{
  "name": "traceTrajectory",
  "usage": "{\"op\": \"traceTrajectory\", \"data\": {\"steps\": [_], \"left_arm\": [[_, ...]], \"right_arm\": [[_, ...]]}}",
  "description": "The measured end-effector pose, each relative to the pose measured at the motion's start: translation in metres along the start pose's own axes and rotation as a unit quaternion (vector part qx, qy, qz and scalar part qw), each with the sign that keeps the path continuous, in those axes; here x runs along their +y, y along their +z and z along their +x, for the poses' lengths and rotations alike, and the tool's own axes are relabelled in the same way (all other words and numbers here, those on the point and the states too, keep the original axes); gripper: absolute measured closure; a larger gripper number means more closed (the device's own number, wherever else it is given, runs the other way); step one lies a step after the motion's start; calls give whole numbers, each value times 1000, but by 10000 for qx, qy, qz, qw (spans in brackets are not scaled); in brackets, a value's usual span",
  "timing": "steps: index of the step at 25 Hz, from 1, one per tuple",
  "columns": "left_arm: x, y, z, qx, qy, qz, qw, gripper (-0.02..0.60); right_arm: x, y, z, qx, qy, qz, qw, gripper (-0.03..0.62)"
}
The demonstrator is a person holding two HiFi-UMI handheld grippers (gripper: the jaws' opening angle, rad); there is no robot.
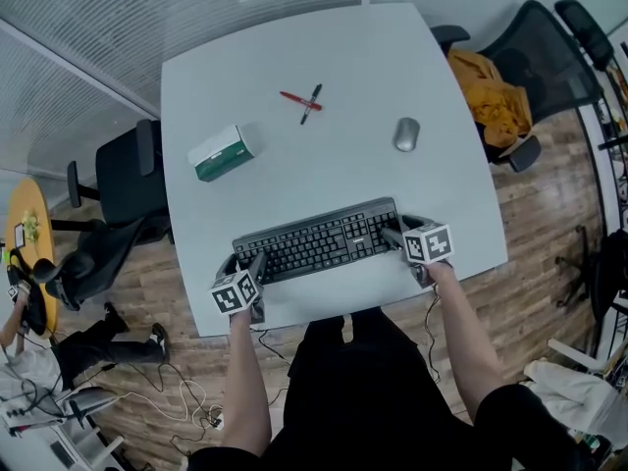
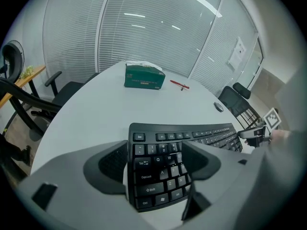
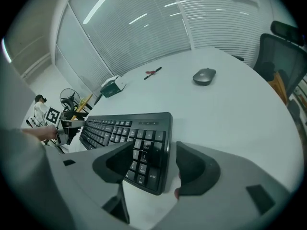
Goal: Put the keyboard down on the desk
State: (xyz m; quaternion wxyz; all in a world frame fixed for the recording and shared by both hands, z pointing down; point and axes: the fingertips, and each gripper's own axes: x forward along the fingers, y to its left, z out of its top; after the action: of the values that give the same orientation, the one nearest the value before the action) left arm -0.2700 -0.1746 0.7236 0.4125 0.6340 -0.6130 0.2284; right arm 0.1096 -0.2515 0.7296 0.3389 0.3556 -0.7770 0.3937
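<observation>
The keyboard (image 1: 316,241) is seen lying flat on the white desk (image 1: 392,57), close to its front edge, so the setting-down is judged done in all but the release. The left gripper (image 2: 155,147) is held wide open astride the keyboard's left end. 1 jaw stands just outside the edge with a sliver of desk showing between, the other hangs over the letter keys, and nothing is clamped. The right gripper (image 3: 154,147) is likewise spread wide at the keyboard's right end, with 1 jaw above the number pad and the other just clear of the edge (no pad is seen pressing). Only the drawing back of both grippers is judged to be left.

Beyond the keyboard, well apart from it, a grey mouse (image 1: 406,133), 2 crossed pens (image 1: 303,101) and a green tissue box (image 1: 222,153) are laid on the desk. To either side of the keyboard, off the desk, 2 black chairs (image 1: 128,170) are stood on wood flooring, 1 draped with an orange garment (image 1: 491,91). Glass walls with blinds are seen farther beyond.
</observation>
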Motion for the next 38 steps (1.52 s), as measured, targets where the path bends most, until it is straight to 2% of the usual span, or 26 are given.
{"op": "traceTrajectory", "data": {"steps": [6, 11, 18, 22, 26, 31, 38], "left_arm": [[-13, 22, -17, -322, 88, 184, 9993, 239], [-39, 45, -34, -738, 64, 243, 9970, 241], [-88, 85, -68, -1514, -66, 445, 9874, 249], [-107, 114, -89, -1960, -233, 544, 9788, 267], [-127, 134, -120, -2454, -398, 608, 9667, 301], [-152, 145, -163, -2984, -560, 785, 9496, 342], [-164, 145, -220, -3429, -809, 1175, 9285, 425]], "right_arm": [[1, 23, -19, -353, 2, -238, 9991, 314], [2, 44, -36, -648, 72, -554, 9963, 334], [25, 90, -71, -1405, 343, -1058, 9838, 367], [48, 116, -85, -1790, 371, -1266, 9750, 398], [71, 127, -106, -2152, 396, -1467, 9647, 433], [97, 130, -138, -2588, 372, -1684, 9504, 485], [137, 124, -177, -2986, 237, -1848, 9360, 518]]}}
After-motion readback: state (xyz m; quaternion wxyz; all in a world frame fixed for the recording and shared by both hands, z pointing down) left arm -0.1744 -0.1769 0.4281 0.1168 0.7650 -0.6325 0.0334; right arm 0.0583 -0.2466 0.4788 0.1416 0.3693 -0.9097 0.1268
